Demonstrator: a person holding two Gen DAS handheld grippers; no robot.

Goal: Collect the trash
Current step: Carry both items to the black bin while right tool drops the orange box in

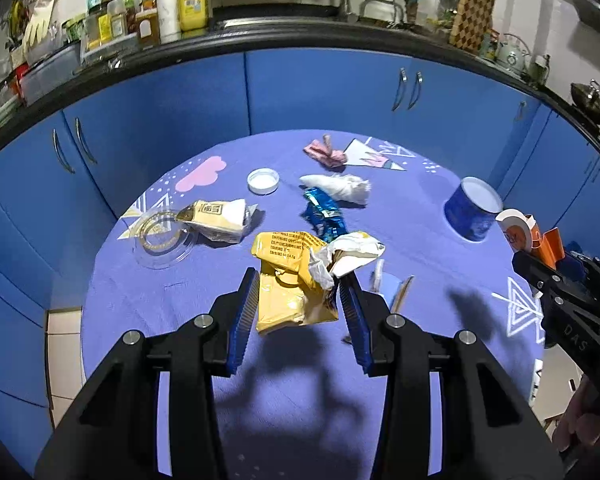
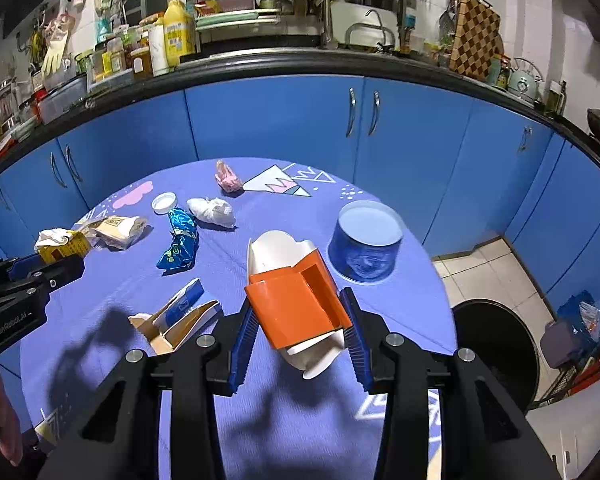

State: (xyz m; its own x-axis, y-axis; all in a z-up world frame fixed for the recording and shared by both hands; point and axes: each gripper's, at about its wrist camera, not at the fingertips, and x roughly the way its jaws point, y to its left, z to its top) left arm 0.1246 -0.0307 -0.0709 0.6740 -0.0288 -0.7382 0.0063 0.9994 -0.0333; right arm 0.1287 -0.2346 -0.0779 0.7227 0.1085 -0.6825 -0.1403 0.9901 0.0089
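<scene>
My left gripper [image 1: 298, 286] is shut on a crumpled yellow snack bag [image 1: 288, 280], held above the purple round table [image 1: 260, 400]. My right gripper [image 2: 300, 310] is shut on an orange and white paper carton [image 2: 296, 304], also lifted off the table. On the cloth lie a blue foil wrapper [image 2: 179, 240], a white wad of tissue [image 2: 213, 211], a pink wrapper [image 2: 227, 177], a white lid [image 2: 164, 203], a beige packet [image 1: 220, 219], a clear plastic lid [image 1: 162, 236] and a torn blue and white box [image 2: 180, 316]. The right gripper shows in the left wrist view too [image 1: 540, 276].
A blue tub [image 2: 364, 246] stands upside down at the table's right side. A black round bin [image 2: 496, 344] sits on the tiled floor to the right of the table. Blue cabinets [image 2: 276, 120] and a crowded counter [image 2: 260, 56] curve behind.
</scene>
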